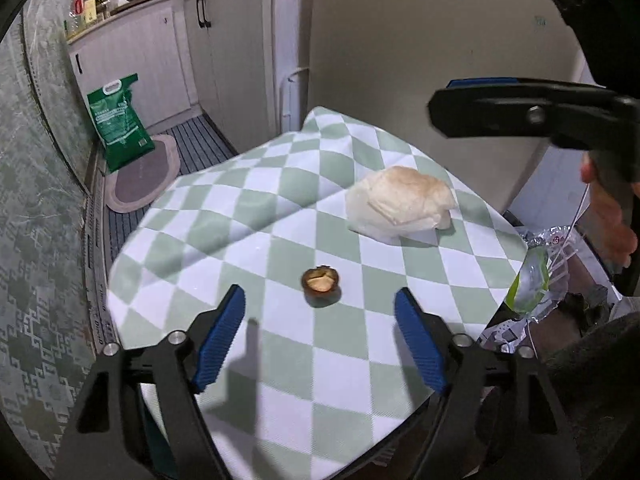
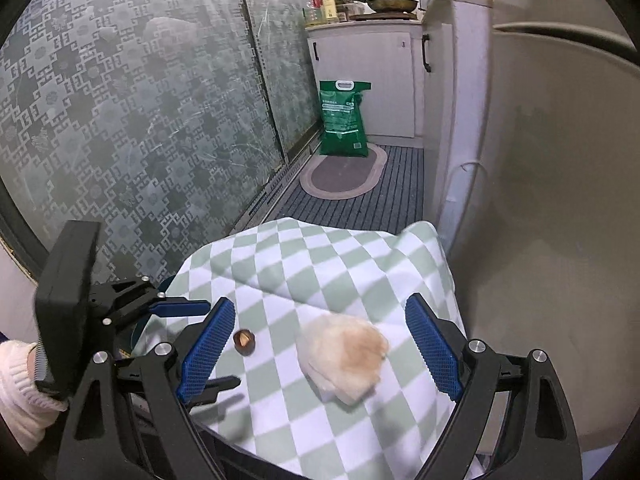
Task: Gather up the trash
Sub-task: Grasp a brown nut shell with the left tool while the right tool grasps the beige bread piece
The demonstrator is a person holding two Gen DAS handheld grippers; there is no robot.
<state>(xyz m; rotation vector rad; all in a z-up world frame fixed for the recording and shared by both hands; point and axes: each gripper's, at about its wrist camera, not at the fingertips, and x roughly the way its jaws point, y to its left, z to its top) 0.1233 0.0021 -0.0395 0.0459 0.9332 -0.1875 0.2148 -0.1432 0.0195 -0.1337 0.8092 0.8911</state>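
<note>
A small brown nut shell [image 1: 321, 280] lies on the green-and-white checked tablecloth [image 1: 224, 240]. A crumpled, stained white tissue [image 1: 400, 202] lies farther right. My left gripper [image 1: 320, 320] is open and empty, its blue pads on either side of the shell, just short of it. In the right wrist view the tissue [image 2: 344, 354] lies between my open right gripper's [image 2: 320, 344] pads, and the shell [image 2: 244, 340] sits by the left pad. The left gripper [image 2: 120, 308] shows at the left there. The right gripper [image 1: 520, 110] shows at the upper right in the left wrist view.
A bin bag with wrappers and plastic [image 1: 536, 280] sits past the table's right edge. A beige wall or fridge [image 1: 420, 60] stands behind the table. A green sack [image 2: 344, 120] and an oval mat [image 2: 344, 172] are on the floor by white cabinets [image 1: 160, 60]. Patterned glass doors [image 2: 140, 120] line the left.
</note>
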